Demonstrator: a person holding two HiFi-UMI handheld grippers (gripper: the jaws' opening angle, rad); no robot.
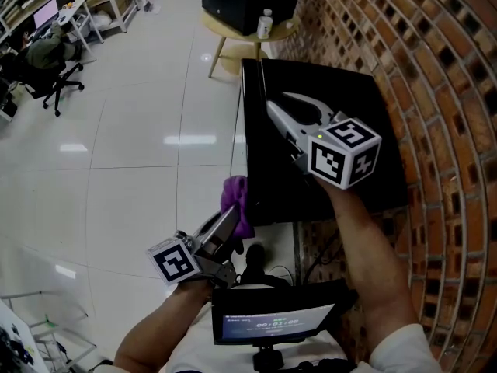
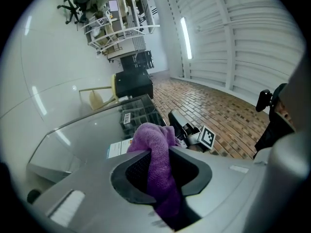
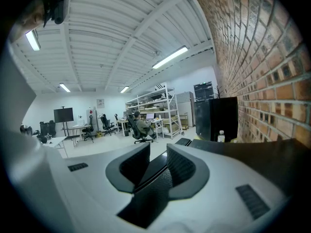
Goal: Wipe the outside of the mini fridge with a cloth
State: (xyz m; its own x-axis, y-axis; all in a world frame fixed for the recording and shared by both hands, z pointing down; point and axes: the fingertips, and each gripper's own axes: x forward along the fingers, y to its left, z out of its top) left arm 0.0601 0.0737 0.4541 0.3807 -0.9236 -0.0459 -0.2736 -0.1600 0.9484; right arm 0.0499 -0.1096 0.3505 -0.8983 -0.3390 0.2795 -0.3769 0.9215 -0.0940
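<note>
The black mini fridge stands against the brick wall, and I look down on its top. A purple cloth is bunched at the fridge's upper front corner, with my left gripper shut on it. In the left gripper view the cloth hangs out between the jaws, over the fridge's glass front. My right gripper hovers over the fridge top with its jaws a little apart and nothing between them. In the right gripper view, only the dark fridge top shows past the right gripper.
A brick wall runs along the right. Behind the fridge a round yellow table carries a black box and a white bottle. An office chair and shelving stand far left on the pale tiled floor.
</note>
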